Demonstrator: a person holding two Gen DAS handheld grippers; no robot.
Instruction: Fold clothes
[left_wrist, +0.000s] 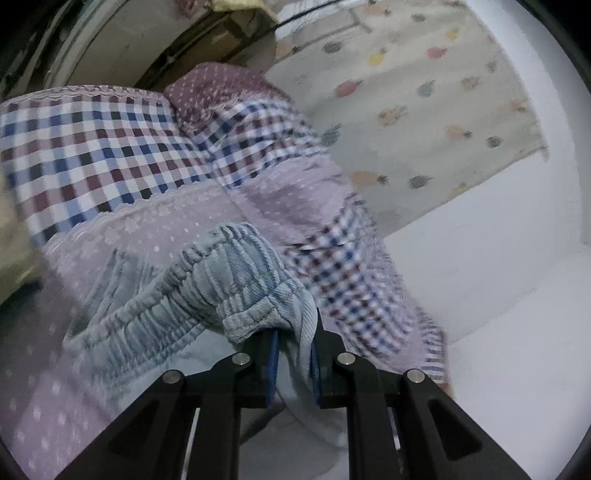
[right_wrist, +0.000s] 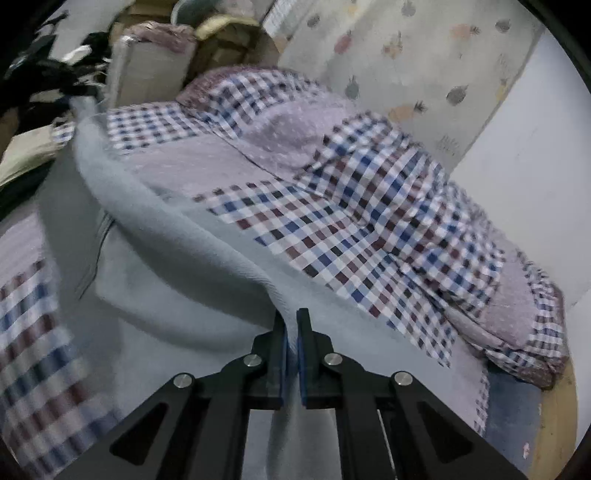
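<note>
A pale blue garment with a gathered elastic waistband (left_wrist: 207, 280) hangs over a bed. My left gripper (left_wrist: 293, 332) is shut on the waistband edge, cloth bunched between its blue pads. In the right wrist view the same pale blue garment (right_wrist: 177, 266) stretches away to the left as a smooth fold. My right gripper (right_wrist: 291, 325) is shut on its edge, with a thin layer of cloth pinched between the jaws. Both grippers hold the garment up off the bedding.
The bed is covered by a checked and lilac dotted quilt (left_wrist: 110, 147), rumpled toward the right (right_wrist: 369, 206). A cream curtain with fruit prints (left_wrist: 406, 92) and a white wall (right_wrist: 535, 166) stand behind. Boxes and dark clutter (right_wrist: 147, 59) sit at the far left.
</note>
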